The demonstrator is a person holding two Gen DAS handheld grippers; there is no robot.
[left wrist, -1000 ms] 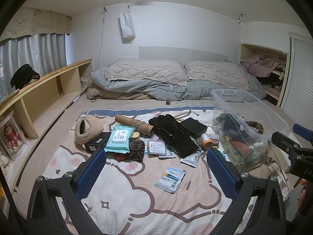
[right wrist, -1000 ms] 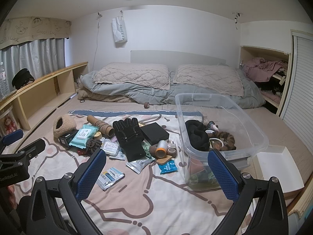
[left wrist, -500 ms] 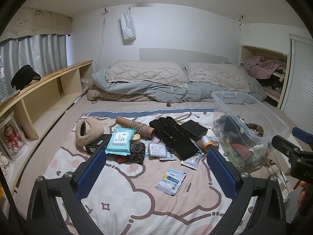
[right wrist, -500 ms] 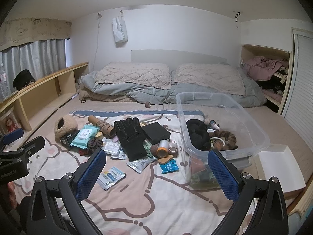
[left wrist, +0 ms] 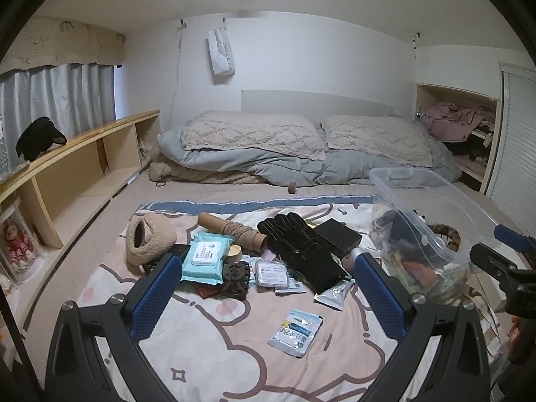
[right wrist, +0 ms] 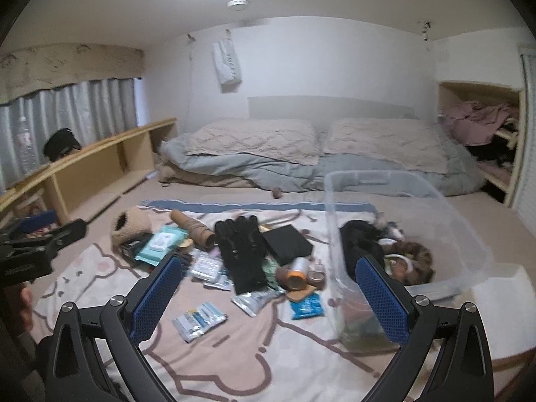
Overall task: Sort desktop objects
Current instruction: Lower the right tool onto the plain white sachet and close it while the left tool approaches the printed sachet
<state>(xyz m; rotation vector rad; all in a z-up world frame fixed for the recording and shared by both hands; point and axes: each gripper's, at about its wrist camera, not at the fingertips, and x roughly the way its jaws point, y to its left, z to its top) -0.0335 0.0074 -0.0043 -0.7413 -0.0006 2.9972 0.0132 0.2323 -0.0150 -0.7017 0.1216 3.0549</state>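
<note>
A heap of small things lies on the patterned blanket (left wrist: 207, 351): black gloves (left wrist: 301, 251), a teal wipes pack (left wrist: 206, 256), a cardboard tube (left wrist: 231, 231), a fuzzy beige pouch (left wrist: 149, 239), a black box (left wrist: 338, 236) and a blue-white sachet (left wrist: 296, 330). A clear plastic bin (right wrist: 408, 227) at the right holds dark clothing and other items. My left gripper (left wrist: 268, 298) hovers open above the near side of the heap. My right gripper (right wrist: 268, 298) is open too, nothing between its fingers, just left of the bin.
Pillows and a grey duvet (left wrist: 301, 160) lie at the head of the bed. A wooden shelf unit (left wrist: 77, 164) runs along the left. A white lid (right wrist: 502, 305) lies right of the bin. A niche with clothes (left wrist: 459, 127) is at the far right.
Both grippers have moved forward towards the heap, so the objects look larger. The right wrist view has swung a little and is slightly blurred. Both stay open and empty.
</note>
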